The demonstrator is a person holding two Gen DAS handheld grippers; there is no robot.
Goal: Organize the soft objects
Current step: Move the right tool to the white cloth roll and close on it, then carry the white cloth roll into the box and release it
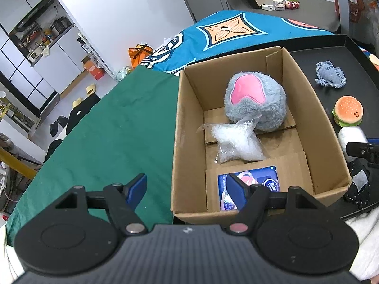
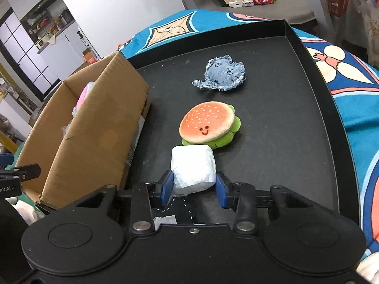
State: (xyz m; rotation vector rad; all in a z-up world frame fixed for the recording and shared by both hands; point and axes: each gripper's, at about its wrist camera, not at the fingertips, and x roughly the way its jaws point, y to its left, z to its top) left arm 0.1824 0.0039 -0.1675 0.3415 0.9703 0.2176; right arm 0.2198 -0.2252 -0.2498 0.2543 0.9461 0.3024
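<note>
A cardboard box [image 1: 189, 123] holds a grey plush with a pink patch [image 1: 255, 99], a clear plastic bag [image 1: 236, 142] and a blue packet [image 1: 267, 179]. My left gripper [image 1: 187, 189] is open and empty over the box's near wall. On the black tray [image 2: 296, 123] lie a denim plush [image 2: 220, 73], a burger plush [image 2: 208, 123] and a white soft block [image 2: 193, 169]. My right gripper [image 2: 193, 187] has its fingers against both sides of the white block. The burger [image 1: 348, 113] and denim plush [image 1: 330, 74] also show in the left wrist view.
The box [image 2: 94, 127] stands on the tray's left part. A green cloth [image 1: 106, 130] covers the table left of the box. A blue patterned cloth [image 2: 350, 75] lies under the tray. A black-and-white fabric item [image 1: 357, 184] lies beside the box.
</note>
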